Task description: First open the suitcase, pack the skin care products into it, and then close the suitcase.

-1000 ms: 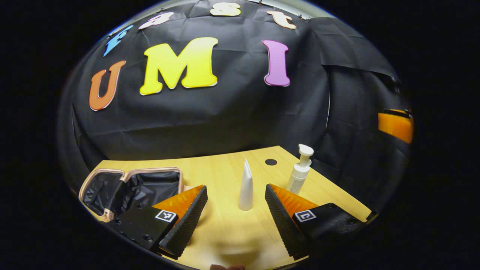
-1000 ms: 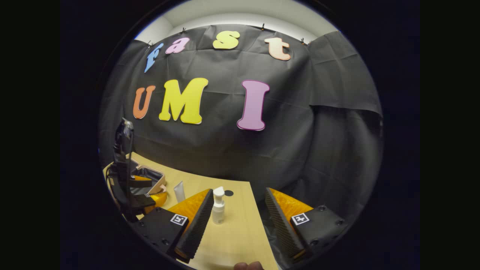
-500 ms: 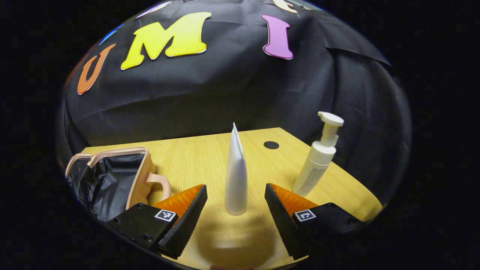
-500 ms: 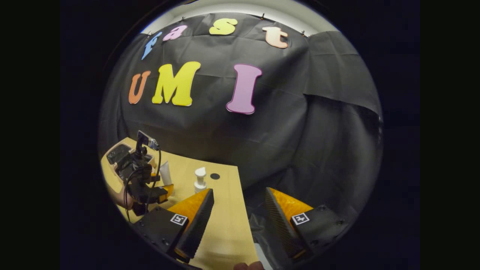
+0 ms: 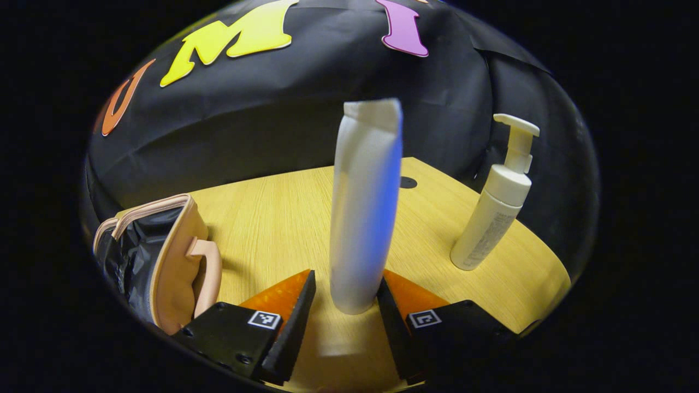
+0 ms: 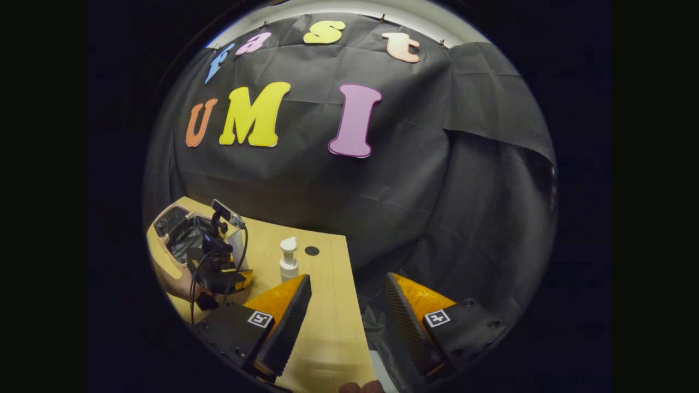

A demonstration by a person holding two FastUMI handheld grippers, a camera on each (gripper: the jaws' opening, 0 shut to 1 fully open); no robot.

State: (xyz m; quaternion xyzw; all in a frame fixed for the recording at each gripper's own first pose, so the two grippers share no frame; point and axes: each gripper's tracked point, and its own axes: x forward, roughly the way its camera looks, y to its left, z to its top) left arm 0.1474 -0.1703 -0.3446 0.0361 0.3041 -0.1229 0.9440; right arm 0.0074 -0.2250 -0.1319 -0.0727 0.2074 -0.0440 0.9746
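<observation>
In the left gripper view, the open suitcase (image 5: 164,256) is seen at the far left of the table (image 5: 262,218), its dark lining exposed. Further right, the white tube (image 5: 363,207) stands upright on its cap, its long axis vertical, exactly between the fingers of the left gripper (image 5: 344,305). These fingers are narrowed around its base (whether both already press on it cannot be told). The pump bottle (image 5: 494,207) stands well apart to the right. The right gripper (image 6: 347,314) is held wide open and empty, farther away.
</observation>
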